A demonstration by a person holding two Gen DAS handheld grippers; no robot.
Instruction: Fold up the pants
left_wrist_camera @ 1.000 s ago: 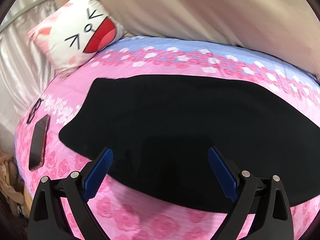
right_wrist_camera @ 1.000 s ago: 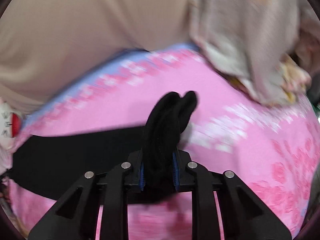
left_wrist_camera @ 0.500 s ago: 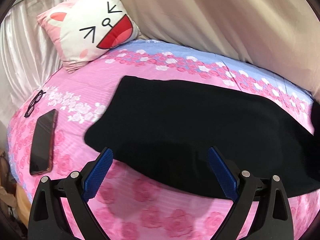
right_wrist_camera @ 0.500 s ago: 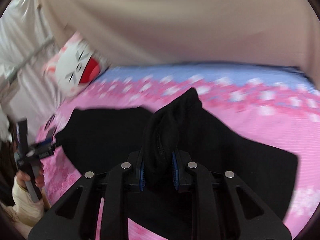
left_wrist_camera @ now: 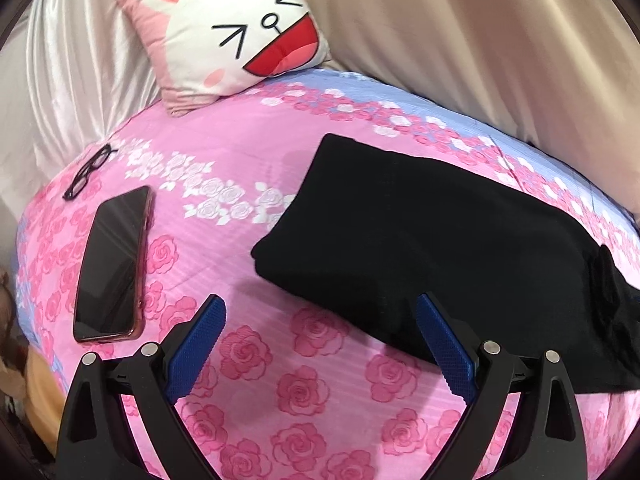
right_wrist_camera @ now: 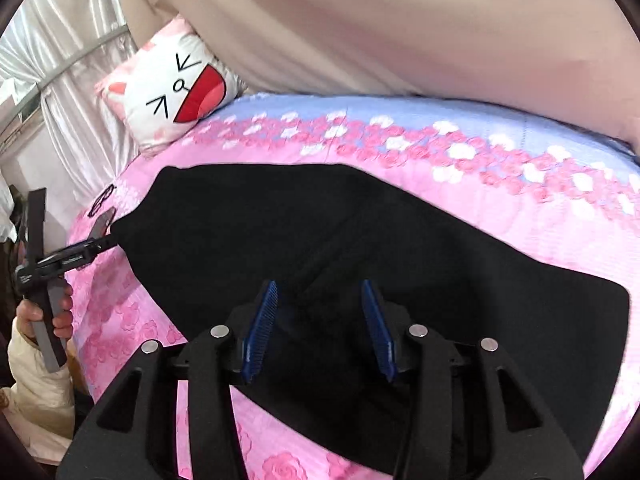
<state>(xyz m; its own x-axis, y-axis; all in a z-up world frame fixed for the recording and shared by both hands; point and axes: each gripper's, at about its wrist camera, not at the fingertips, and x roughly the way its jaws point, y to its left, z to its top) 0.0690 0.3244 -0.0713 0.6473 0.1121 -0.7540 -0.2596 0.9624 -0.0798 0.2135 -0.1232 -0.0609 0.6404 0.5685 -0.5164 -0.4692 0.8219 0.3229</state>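
Note:
The black pants (left_wrist_camera: 420, 240) lie flat on the pink rose-print bed sheet (left_wrist_camera: 288, 392), folded over on themselves; they also fill the middle of the right wrist view (right_wrist_camera: 320, 248). My left gripper (left_wrist_camera: 320, 340) is open and empty, near the front left corner of the pants, its right finger over the near edge. My right gripper (right_wrist_camera: 320, 320) is open just above the pants, with a folded layer of black cloth under and between its blue pads (right_wrist_camera: 378, 328). The left gripper also shows at the far left of the right wrist view (right_wrist_camera: 100, 236), held by a hand.
A cat-face pillow (left_wrist_camera: 240, 32) leans at the head of the bed. A dark phone (left_wrist_camera: 112, 264) and black glasses (left_wrist_camera: 88, 172) lie on the sheet left of the pants. A beige curtain (left_wrist_camera: 480, 40) hangs behind the bed.
My right gripper carried the gathered end of the pants leftward over the rest, then opened and let it go. My left gripper drew back left, off the pants, still open.

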